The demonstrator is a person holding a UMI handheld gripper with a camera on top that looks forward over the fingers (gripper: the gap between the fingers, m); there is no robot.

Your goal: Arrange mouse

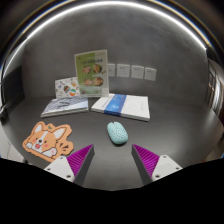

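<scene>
A small pale teal mouse (117, 132) lies on the dark grey table (170, 125), just ahead of my fingers and slightly left of the midline. An orange fox-shaped mouse pad (48, 138) lies to the left of the mouse, close to my left finger. My gripper (113, 158) is open and empty, with its purple pads (80, 156) wide apart and nothing between them.
Beyond the mouse lie a white-and-blue book (124, 106) and a flat booklet (63, 106). Two illustrated cards (91, 72) stand against the back wall, next to a row of wall sockets (131, 71).
</scene>
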